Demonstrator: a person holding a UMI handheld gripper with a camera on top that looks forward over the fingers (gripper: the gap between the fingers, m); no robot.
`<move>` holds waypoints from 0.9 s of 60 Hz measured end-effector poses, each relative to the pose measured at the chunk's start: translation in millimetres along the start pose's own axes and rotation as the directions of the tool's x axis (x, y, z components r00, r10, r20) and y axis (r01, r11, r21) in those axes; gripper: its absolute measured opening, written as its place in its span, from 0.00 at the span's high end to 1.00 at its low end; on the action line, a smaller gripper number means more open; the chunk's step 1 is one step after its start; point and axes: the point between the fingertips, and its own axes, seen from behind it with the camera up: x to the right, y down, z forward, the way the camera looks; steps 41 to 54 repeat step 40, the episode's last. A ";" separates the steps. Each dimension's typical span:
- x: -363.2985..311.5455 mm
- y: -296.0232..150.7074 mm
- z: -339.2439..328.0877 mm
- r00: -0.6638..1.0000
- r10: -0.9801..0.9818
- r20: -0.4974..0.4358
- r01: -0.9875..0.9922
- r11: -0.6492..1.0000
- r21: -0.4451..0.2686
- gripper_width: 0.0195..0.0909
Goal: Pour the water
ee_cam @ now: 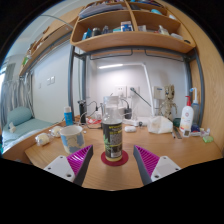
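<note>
In the lower middle of the frame, the hand-held gripper [112, 160] has its fingers apart. Between them stands a tall cylindrical metal can with a printed label [113, 138] (gaps at both sides) on the wooden desk [175, 142]. A clear glass cup [72, 138] stands left of it.

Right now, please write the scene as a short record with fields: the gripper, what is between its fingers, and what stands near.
gripper: open, fingers low over the wooden desk
between fingers: an upright can on a red coaster, a gap at either side
left of can: a clear glass cup, apart from it
beyond, right: a white bottle with red cap
above: a wooden shelf with items
pouring: not yet begun
</note>
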 end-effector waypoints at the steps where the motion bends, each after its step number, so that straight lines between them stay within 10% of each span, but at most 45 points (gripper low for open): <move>1: 0.6 1.1 -3.6 1.000 0.009 -0.002 -0.009 1.000 -0.002 0.11; 26: 62.8 0.0 -91.0 0.968 0.056 -0.245 -0.046 0.998 0.045 0.13; 54: 75.0 2.5 -113.2 0.959 0.083 -0.272 -0.065 0.995 0.075 0.13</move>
